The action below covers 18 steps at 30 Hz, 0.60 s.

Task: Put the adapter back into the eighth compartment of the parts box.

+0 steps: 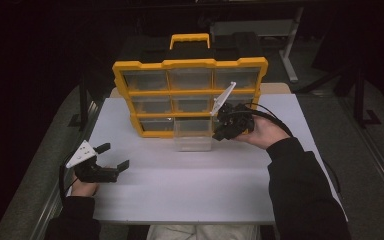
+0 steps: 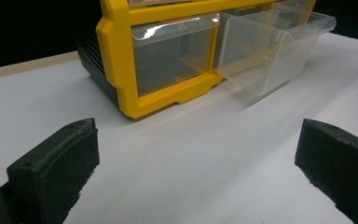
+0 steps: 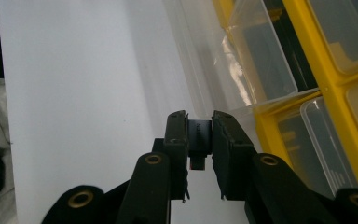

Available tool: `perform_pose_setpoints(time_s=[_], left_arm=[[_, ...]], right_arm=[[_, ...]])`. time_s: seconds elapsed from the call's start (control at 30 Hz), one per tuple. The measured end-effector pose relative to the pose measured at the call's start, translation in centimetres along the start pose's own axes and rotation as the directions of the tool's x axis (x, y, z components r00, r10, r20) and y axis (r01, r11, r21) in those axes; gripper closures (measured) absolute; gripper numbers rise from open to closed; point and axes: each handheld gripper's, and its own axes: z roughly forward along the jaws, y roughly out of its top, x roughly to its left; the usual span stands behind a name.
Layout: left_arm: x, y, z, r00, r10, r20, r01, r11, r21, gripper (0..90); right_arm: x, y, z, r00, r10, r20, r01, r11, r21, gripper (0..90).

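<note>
Left gripper (image 2: 196, 172) sits low over the white tabletop (image 2: 205, 158), its two black jaws wide apart, nothing between them. Beyond, far side: yellow-framed plastic organiser cabinet (image 2: 121, 60) standing on the table. Its bottom-left clear plastic drawer (image 2: 175, 53) is seated in the frame. To its right, a second clear drawer (image 2: 272, 49) is pulled out, tilted, front edge resting on the table.

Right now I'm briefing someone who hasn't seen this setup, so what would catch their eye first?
The yellow organizer stands upright at the far edge of the white table, with one clear drawer pulled out of its bottom row. Beside that drawer, the right gripper is shut on a small black part. The left gripper rests open near the table's left edge, with nothing between its jaws.
</note>
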Motion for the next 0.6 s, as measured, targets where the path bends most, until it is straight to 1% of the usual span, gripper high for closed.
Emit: perform_pose_setpoints(time_s=[0.17, 0.6], left_arm=[[0.0, 0.0, 0.0, 1.0000, 0.000, 0.000, 0.000, 1.0000, -0.001, 0.0], [0.0, 0.0, 0.0, 1.0000, 0.000, 0.001, 0.001, 1.0000, -0.001, 0.0]], right_arm=[[-0.3, 0.4, -0.2, 1.0000, 0.003, 0.002, -0.003, 1.000, 0.000, 74.9], [-0.9, 1.8, -0.2, 0.9999, -0.012, 0.009, 0.012, 1.000, 0.016, 74.8]])
